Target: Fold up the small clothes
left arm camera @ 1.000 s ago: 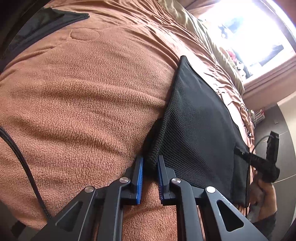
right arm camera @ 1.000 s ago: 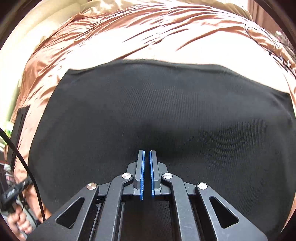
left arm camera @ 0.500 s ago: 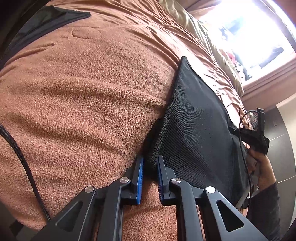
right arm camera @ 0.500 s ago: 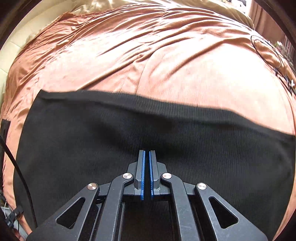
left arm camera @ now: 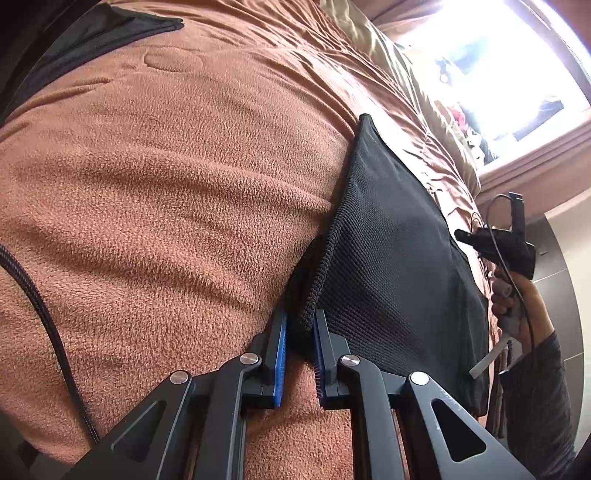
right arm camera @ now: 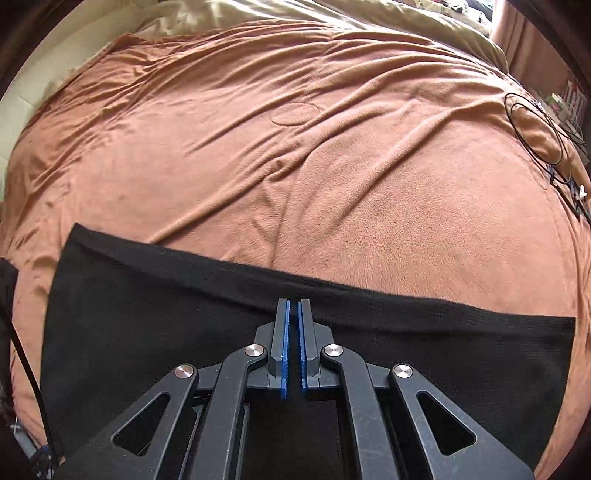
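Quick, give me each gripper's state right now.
Left gripper: shut on a bunched corner of the black knit garment.
Right gripper: shut, above the garment; whether it pinches fabric cannot be told.

This was a bedroom in a home. A wide bed (right arm camera: 332,177) filled nearly everything ahead of both pairs of tongs, covered with a rust-brown fleece blanket (left arm camera: 166,192) that lay in soft wrinkles. Beyond the blanket, at the far side of the bed, a pale tan sheet (right arm camera: 295,18) or cover showed. Up and to the right of the left tongs a bright window (left arm camera: 509,74) with a pinkish-brown frame let in strong daylight, with small items on its sill too washed out to tell. Far right of the right tongs, thin black cables (right arm camera: 535,129) lay looped on the blanket near some clutter.
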Demonstrator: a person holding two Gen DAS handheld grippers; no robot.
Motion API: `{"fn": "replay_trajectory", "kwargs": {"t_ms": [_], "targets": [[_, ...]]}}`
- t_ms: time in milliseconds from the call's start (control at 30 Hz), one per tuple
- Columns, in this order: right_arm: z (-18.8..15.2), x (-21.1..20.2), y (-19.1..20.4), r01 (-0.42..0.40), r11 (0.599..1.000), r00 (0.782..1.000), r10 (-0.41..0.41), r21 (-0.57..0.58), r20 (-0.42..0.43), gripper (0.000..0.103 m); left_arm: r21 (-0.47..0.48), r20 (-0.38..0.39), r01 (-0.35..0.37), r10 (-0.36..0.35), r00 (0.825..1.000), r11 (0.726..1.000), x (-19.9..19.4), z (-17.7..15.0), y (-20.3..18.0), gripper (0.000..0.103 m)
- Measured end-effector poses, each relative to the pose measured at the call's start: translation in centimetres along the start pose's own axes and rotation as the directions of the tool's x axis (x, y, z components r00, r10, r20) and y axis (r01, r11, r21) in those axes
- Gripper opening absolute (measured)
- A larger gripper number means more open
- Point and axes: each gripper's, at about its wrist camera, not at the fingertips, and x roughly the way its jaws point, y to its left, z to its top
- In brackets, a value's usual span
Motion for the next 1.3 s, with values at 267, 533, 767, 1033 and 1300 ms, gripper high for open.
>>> {"fn": "replay_trajectory", "kwargs": {"t_ms": [267,533,767,1033,1300], "targets": [[-4.5,-3.8,-0.7,-0.077,0.997,0.996,0.077,0.001,-0.041,0.002,-0.053,-0.021,0.131,-0.133,0.991,0.99,-1.0,0.5,0.3,0.011],[-10.5,-6.1,-1.2,-0.154,0.988,0.984,0.155,0.018,-0.09,0.002,-0.011,0.004,0.324,-0.324,0.946,0.946,-3.7,1.7,-3.1,0.01],[-16.9,-7.0,-1.2,-0.172,0.985,0.982,0.174,0.02,-0.072,0.002,0.051,-0.016,0.461,-0.461,0.887,0.886,-4.9,3.5,-7.9,0.01],[-21.4,-8.2,-2.4,-0.215,0.974,0.976,0.216,0.077,-0.009,0.002,0.109,-0.058,0.552,-0.549,0.834,0.827,-6.2,5.6,-13.8,0.01],[-24.6,-9.1,-4.1,-0.318,0.935,0.948,0.316,0.154,0.04,0.002,0.173,-0.099,0.589,-0.582,0.807,0.789,-6.9,5.9,-19.7,0.009]]}}
